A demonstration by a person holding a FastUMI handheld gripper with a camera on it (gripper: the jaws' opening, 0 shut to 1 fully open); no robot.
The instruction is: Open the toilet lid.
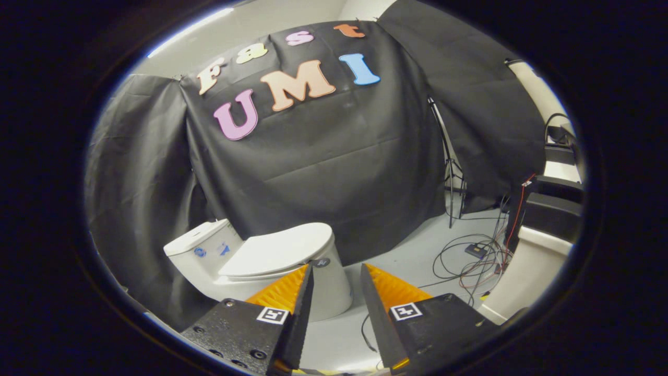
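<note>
Black cloth [334, 167] drapes the booth walls above a pale floor [407, 261], where loose cables [469, 261] (a tangled heap) lie near a tripod [451, 177]. The white toilet [261, 266] stands against the cloth, lid [276, 248] down, just beyond the jaws, which stand apart, holding nothing.

I'm working in a staged recording booth: black cloth [334, 172] is draping the walls, cables [469, 261] are trailing across the floor.

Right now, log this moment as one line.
claw: open, holding nothing | toilet lid: closed | toilet: beyond fingers, apart | cables: on floor
</note>
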